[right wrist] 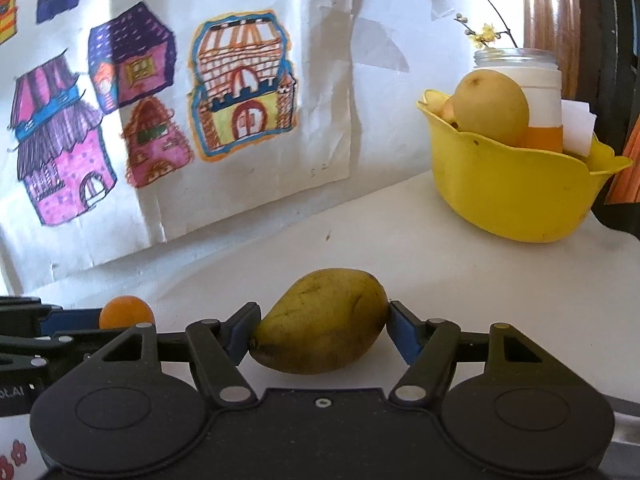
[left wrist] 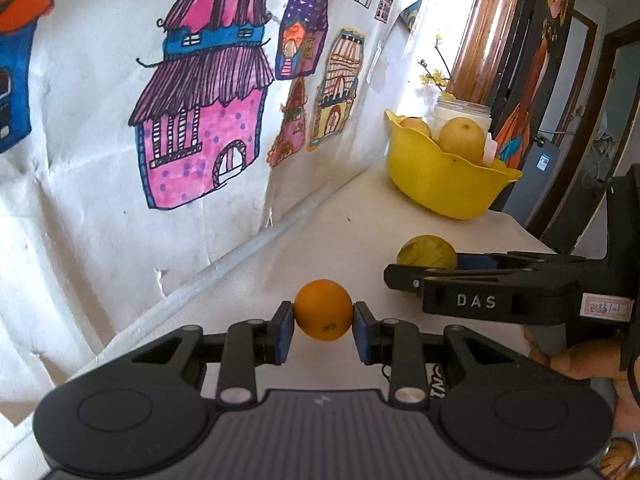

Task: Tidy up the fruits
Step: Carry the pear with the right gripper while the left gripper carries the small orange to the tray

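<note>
The fingers (right wrist: 244, 330) of the right gripper (right wrist: 320, 328) squeeze a yellow-green mango (right wrist: 320, 322) low in the middle of the frame. The left gripper (left wrist: 323, 330) pinches a small orange (left wrist: 323, 309) the same way. At the upper right, on the white tabletop (right wrist: 440, 280), a yellow bowl (right wrist: 508, 196) holds a pear (right wrist: 490, 106).
</note>
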A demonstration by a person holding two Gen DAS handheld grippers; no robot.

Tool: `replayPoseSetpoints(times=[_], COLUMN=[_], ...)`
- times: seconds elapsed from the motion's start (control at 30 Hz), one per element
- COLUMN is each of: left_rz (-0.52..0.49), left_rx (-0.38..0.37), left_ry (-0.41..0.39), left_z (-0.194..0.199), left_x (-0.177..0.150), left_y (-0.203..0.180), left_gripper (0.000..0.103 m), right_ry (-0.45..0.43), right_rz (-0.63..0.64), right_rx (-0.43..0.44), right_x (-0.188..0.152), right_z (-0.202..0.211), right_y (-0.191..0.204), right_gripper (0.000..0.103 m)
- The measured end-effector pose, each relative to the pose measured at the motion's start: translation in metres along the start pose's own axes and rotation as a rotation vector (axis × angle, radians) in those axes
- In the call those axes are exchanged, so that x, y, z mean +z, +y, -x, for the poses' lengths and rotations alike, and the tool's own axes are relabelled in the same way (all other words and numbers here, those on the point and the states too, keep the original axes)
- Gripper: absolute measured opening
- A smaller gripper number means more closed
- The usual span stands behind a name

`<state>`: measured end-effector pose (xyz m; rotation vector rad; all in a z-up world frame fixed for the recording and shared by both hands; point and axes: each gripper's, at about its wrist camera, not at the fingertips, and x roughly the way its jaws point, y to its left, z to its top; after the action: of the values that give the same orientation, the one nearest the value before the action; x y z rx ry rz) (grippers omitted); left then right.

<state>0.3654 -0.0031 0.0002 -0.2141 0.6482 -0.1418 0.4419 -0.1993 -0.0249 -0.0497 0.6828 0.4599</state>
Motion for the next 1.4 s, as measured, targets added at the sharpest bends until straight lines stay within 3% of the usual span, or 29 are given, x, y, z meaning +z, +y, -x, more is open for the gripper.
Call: replayPoseSetpoints(times=[0.37, 0.6, 1.1, 1.4], left_rz=[0.006, 0.009, 0.005, -0.001], left_rx=[-0.001, 0.004, 0.018, 0.013], left_ry=[0.010, 0.023, 0.008, -0.014], left_z=[-0.007, -0.013, 0.016, 0.046], left_x=[-0.003, -0.004, -0.006, -0.008], left_y=[0.004, 0.004, 0.004, -0.010], left_gripper=[0.034, 0.034, 0.034, 0.034], right_ry=[0.033, 0.006, -0.088, -0.033], right_rz=[-0.029, -0.001, -0.008, 0.012], right_rx=[0.006, -0.002, 0.043, 0.040], right_x=[0.004, 0.002, -0.003, -0.002], right_z=[-0.022, -0.023, 0.018, 0.050], right_y=[0.001, 0.005, 0.021, 0.029], right_gripper=[0.069, 0.066, 0.062, 0.059])
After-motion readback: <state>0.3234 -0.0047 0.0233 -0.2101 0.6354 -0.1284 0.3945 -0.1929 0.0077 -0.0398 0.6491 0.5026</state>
